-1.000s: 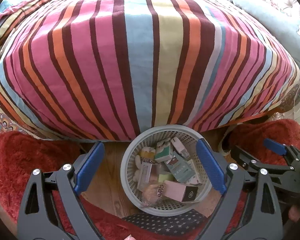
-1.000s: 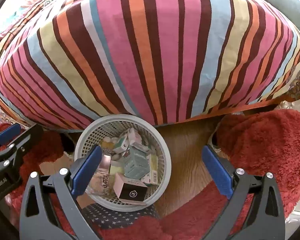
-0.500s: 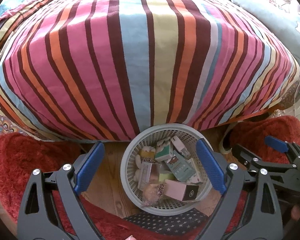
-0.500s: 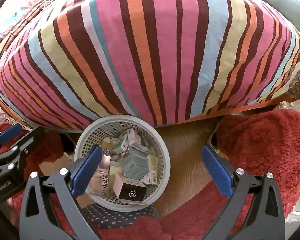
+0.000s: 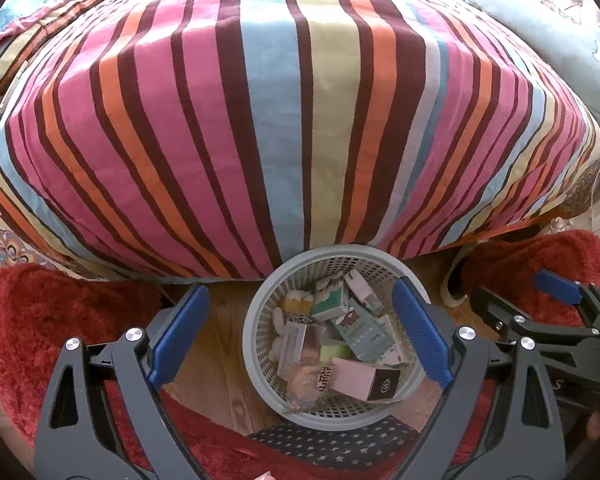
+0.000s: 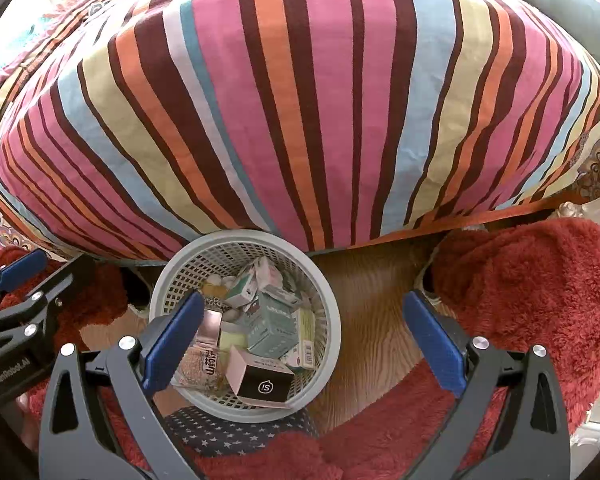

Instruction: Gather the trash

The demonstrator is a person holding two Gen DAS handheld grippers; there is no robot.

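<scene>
Both hand-held grippers, left (image 5: 300,336) and right (image 6: 300,340), gape wide, empty, above basket (image 5: 260,364) on floor by striped bed (image 5: 292,120). Trash heaped inside; pink box (image 5: 360,378) near rim may tip out if basket gets knocked.

1 grey plastic mesh basket (image 5: 260,384), 1 striped multicolour bedspread (image 5: 284,120), 2 red shaggy rugs (image 6: 540,288), 2 black blue-padded grippers (image 5: 300,336).

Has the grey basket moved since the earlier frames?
No. The grey basket sits in the same place against the striped bedspread edge in both views.
</scene>
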